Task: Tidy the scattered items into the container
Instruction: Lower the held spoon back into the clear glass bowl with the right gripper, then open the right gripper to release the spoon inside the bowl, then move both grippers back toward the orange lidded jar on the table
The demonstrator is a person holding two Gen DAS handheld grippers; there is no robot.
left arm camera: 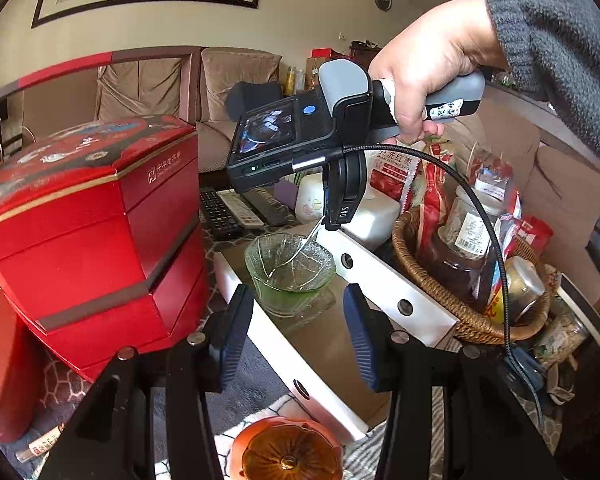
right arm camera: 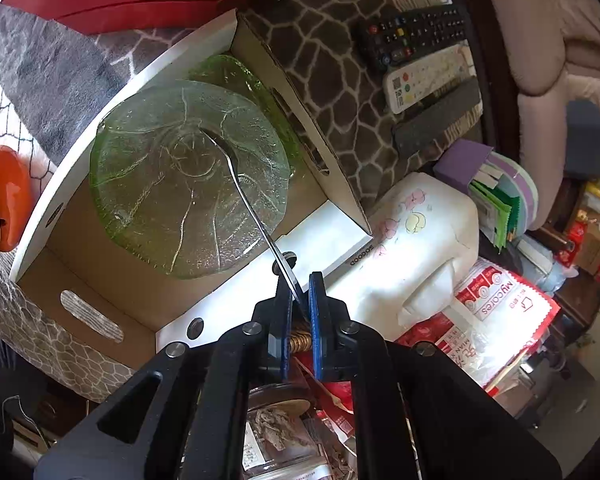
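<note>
While right gripper (right arm camera: pixel 300 292) pinches metal spoon (right arm camera: pixel 236 176) handle between nearly closed blue pads, spoon bowl rests inside green glass bowl (right arm camera: pixel 160 200). Glass bowl sits in white cardboard box (right arm camera: pixel 228 304) on patterned table cloth. Left gripper (left arm camera: pixel 298 328) hangs partway open, nothing between pads, aimed at glass bowl. Right hand (left arm camera: pixel 428 64) grips handle.

A grey knitted sleeve (left arm camera: pixel 560 36) covers the person's right arm. The right hand (left arm camera: pixel 432 68) wraps a grey-and-black handle with a small screen, blue button and braided black cable (left arm camera: pixel 484 232). Both grippers have black arms, silver screws, blue ribbed pads (left arm camera: pixel 236 336).
</note>
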